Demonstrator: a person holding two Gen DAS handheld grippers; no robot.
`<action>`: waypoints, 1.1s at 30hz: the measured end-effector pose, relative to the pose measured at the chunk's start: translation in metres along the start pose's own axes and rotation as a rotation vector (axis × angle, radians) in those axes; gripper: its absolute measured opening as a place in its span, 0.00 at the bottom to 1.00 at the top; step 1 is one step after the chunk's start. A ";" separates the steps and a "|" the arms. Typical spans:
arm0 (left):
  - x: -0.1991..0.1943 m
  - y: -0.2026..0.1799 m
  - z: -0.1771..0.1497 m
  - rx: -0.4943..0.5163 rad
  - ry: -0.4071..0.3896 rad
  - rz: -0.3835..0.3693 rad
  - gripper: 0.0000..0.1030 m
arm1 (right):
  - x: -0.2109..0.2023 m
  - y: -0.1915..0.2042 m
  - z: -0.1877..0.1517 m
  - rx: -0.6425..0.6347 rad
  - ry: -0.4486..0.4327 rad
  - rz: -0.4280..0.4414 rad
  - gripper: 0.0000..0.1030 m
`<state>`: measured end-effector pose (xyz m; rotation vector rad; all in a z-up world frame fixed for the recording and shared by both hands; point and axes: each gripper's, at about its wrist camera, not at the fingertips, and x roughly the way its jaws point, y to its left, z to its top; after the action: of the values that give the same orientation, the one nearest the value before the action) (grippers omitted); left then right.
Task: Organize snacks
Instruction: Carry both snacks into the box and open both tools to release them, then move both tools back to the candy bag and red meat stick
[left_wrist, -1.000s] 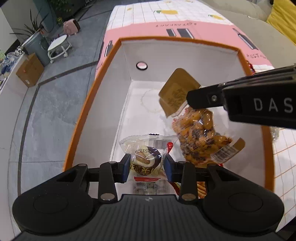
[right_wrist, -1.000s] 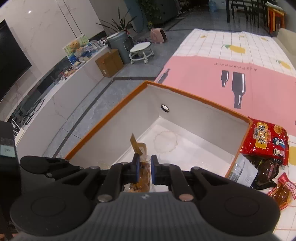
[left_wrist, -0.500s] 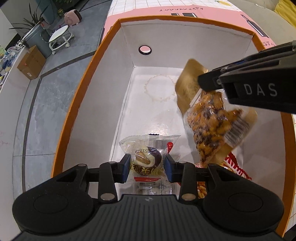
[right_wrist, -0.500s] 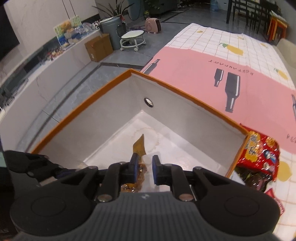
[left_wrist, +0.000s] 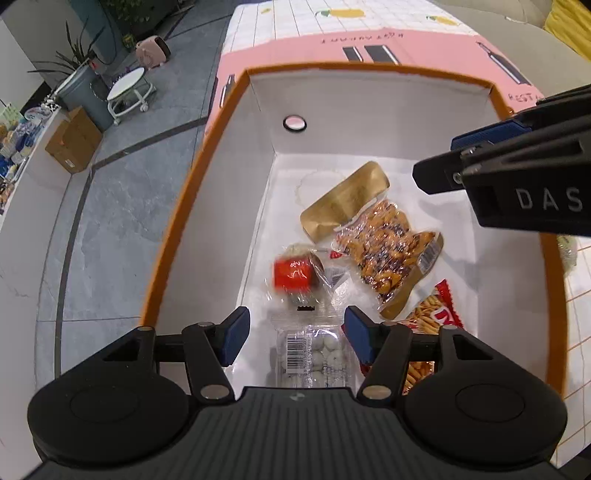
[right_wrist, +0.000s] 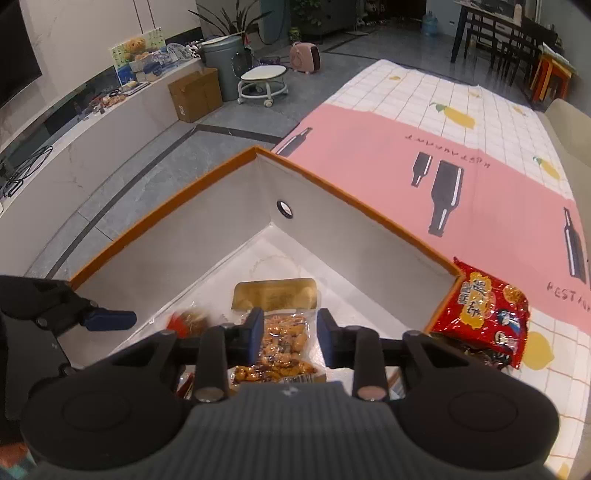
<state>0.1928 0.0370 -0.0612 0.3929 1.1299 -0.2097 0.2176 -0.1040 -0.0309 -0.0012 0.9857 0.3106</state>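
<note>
An orange-rimmed white box (left_wrist: 236, 96) (right_wrist: 166, 206) holds snacks. A clear bag of orange nuts with a gold header (left_wrist: 384, 243) (right_wrist: 284, 332) lies on its floor. A small wrapped pastry with a red label (left_wrist: 295, 275) (right_wrist: 188, 319) lies blurred to its left. A clear pack of white candies (left_wrist: 314, 350) and a red pack of sticks (left_wrist: 432, 321) lie at the near end. My left gripper (left_wrist: 293, 334) is open and empty above the candies. My right gripper (right_wrist: 290, 338) is open and empty above the nut bag; it shows at the right of the left wrist view (left_wrist: 517, 177).
The box stands on a pink and white checked cloth (right_wrist: 424, 122). A red snack bag (right_wrist: 484, 314) and dark packets lie outside the box's right corner. A grey bin (right_wrist: 225, 62), a white stool (right_wrist: 262, 83) and a cardboard box (right_wrist: 195, 94) stand on the floor beyond.
Both grippers have opened. The nut bag dropped from my right gripper onto the box floor. The wrapped pastry left my left gripper and fell into the box.
</note>
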 end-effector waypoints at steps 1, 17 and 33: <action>-0.004 -0.001 0.000 -0.001 -0.008 0.001 0.67 | -0.004 0.000 -0.001 -0.003 -0.005 0.001 0.30; -0.108 -0.042 -0.013 -0.071 -0.342 -0.098 0.67 | -0.112 -0.039 -0.046 0.076 -0.239 0.013 0.46; -0.098 -0.132 -0.053 -0.005 -0.400 -0.146 0.67 | -0.130 -0.078 -0.177 0.137 -0.217 -0.129 0.46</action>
<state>0.0606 -0.0655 -0.0174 0.2493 0.7646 -0.3950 0.0269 -0.2369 -0.0337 0.0912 0.7854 0.1213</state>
